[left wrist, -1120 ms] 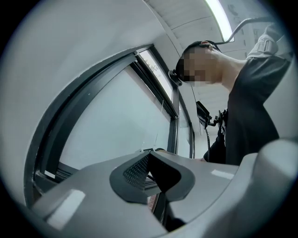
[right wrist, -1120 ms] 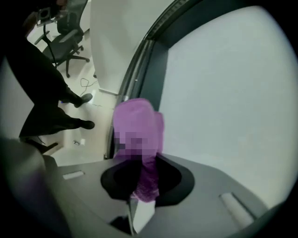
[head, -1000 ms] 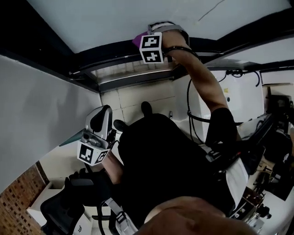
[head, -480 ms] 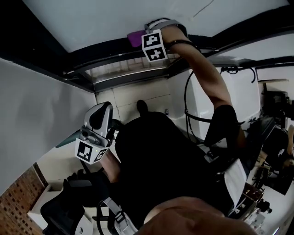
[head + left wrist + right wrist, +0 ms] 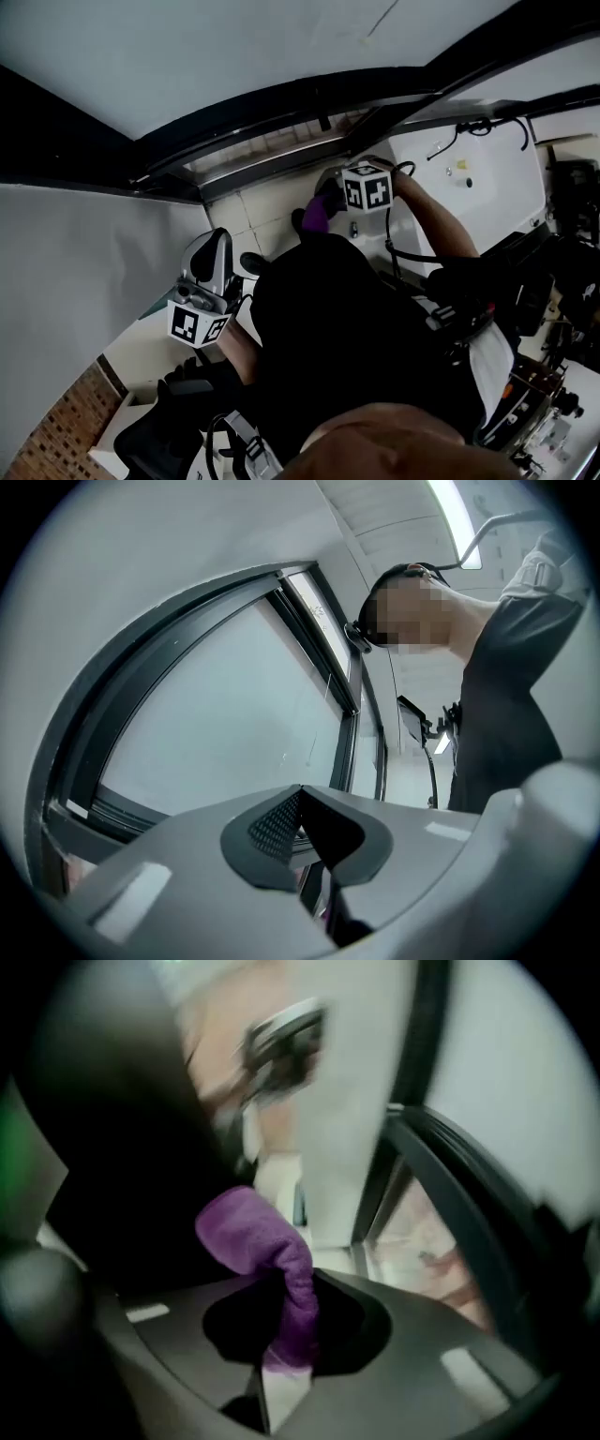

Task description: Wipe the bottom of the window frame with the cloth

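While my right gripper (image 5: 286, 1330) shows only in a smeared, soft picture in its own view, I can still see its grey jaws clamped on the fuzzy purple microfibre cloth (image 5: 253, 1237). One narrow end is pinched between the dark pads. The rest bulges up and left in a rounded, rolled lump.

At the centre of the head view that cloth (image 5: 316, 214) pokes out to the left of the right gripper (image 5: 330, 199). It sits well below the dark metal window frame (image 5: 272, 108), whose bottom rail crosses the upper part of the picture on a slant, and it is apart from the rail. My black shirt (image 5: 347, 347) hides much of what lies under my arms.

My left gripper (image 5: 214, 246) is at the lower left of the head view and points upward. In its own view, the left gripper (image 5: 302, 794) has its jaws pressed together with nothing between them; one pad is finely ribbed and the other lies in shadow. Beyond them the frame (image 5: 117, 682) bows in a wide curve around a smooth, pale pane of glass (image 5: 216, 705), and its lower left end is cut off by the picture's dark rim. At the right of the right gripper view a blurred stretch of the frame (image 5: 466, 1206) runs down.
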A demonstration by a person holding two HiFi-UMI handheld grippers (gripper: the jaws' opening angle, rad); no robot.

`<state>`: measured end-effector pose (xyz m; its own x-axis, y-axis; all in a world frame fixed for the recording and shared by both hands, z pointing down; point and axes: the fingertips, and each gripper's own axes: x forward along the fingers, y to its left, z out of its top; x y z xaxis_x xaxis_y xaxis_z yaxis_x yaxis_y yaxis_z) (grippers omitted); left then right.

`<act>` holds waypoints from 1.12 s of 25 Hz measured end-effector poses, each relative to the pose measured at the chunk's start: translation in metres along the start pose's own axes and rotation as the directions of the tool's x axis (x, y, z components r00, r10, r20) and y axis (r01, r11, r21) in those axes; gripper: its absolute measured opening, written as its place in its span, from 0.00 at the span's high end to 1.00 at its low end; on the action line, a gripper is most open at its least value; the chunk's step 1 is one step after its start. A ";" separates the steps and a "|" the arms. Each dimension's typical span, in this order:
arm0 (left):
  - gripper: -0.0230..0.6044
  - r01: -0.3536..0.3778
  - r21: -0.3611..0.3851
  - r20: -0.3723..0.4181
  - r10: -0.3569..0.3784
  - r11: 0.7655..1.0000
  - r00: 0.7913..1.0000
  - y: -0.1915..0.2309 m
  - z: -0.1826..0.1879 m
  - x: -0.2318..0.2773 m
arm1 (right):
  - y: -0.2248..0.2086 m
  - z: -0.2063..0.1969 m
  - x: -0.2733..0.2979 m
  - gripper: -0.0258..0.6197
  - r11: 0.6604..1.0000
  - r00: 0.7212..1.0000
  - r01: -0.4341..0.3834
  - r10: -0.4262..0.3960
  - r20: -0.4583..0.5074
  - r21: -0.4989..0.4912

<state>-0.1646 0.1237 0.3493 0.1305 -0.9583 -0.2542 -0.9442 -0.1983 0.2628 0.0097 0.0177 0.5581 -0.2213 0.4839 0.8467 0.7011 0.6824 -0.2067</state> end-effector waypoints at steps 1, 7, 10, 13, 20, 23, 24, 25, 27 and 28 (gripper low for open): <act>0.96 0.004 -0.003 -0.011 -0.004 1.000 1.000 0.000 -0.002 0.003 | -0.007 -0.002 0.012 0.86 0.957 0.954 -0.109 0.025 0.300 0.268; 0.96 0.071 0.002 -0.086 -0.070 0.997 0.994 -0.013 -0.006 0.036 | -0.099 0.009 -0.078 0.86 0.659 0.123 -0.400 -0.651 0.749 0.638; 0.96 0.103 0.008 -0.112 -0.102 0.995 0.989 -0.027 -0.011 0.054 | -0.148 0.014 -0.128 0.86 0.588 -0.014 0.066 -0.807 0.590 0.806; 0.96 0.124 0.002 -0.137 -0.123 0.992 0.983 -0.047 -0.015 0.068 | -0.182 0.020 -0.141 0.86 0.424 -0.020 0.421 -0.879 0.476 0.802; 0.96 0.108 0.007 -0.175 -0.106 0.994 0.979 -0.049 -0.021 0.083 | -0.183 0.022 -0.148 0.86 0.396 -0.019 0.600 -0.862 0.507 0.695; 0.96 0.108 0.000 -0.183 -0.106 0.994 0.977 -0.049 -0.023 0.085 | -0.151 0.027 -0.142 0.86 0.452 0.012 0.612 -0.826 0.563 0.649; 0.96 0.110 -0.002 -0.187 -0.109 0.994 0.976 -0.049 -0.025 0.086 | -0.133 0.028 -0.137 0.86 0.481 0.037 0.614 -0.810 0.586 0.626; 0.96 0.114 -0.004 -0.190 -0.112 0.994 0.975 -0.049 -0.026 0.087 | -0.111 0.030 -0.134 0.86 0.512 0.059 0.612 -0.790 0.611 0.602; 0.96 0.123 -0.006 -0.193 -0.122 0.992 0.974 -0.048 -0.027 0.088 | -0.064 0.035 -0.145 0.86 0.560 0.048 0.572 -0.753 0.657 0.600; 0.96 0.127 -0.009 -0.191 -0.126 0.992 0.973 -0.047 -0.028 0.089 | -0.049 0.036 -0.157 0.86 0.564 0.041 0.558 -0.751 0.659 0.608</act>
<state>-0.1006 0.0418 0.3399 0.3038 -0.9472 -0.1024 -0.9174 -0.3199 0.2369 -0.0148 -0.0721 0.4175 -0.9823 -0.1312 -0.1337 -0.1399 0.9885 0.0581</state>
